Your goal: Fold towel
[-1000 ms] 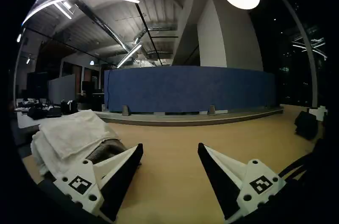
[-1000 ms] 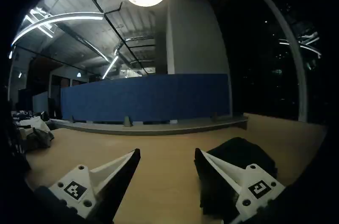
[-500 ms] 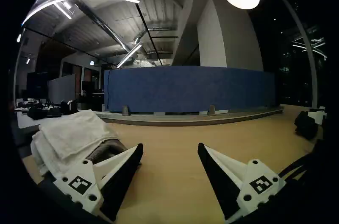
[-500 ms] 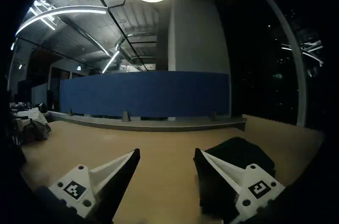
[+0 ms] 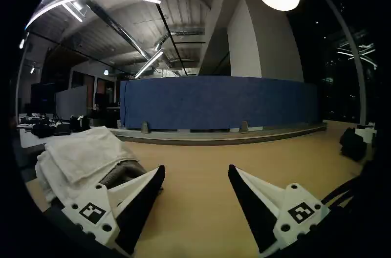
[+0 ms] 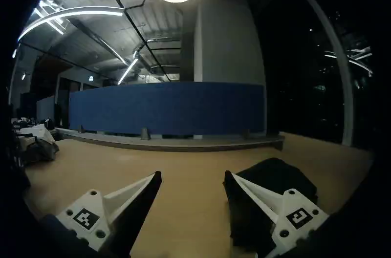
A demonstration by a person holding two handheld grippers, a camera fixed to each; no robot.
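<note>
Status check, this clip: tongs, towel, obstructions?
Left tongs open, empty. Right tongs open, empty. White towel heaped on table, untouched. Black cloth by right tongs.

The tabletop (image 5: 195, 153) under both claws is smooth pale wood with a dull sheen. Left of the left gripper (image 5: 195, 167), the white towel (image 5: 80, 155) is thick, nubby cloth. By the right gripper (image 6: 192, 173) lies matt black cloth (image 6: 278, 172). The claws' fingers (image 5: 288, 209) look like matt white plastic.
</note>
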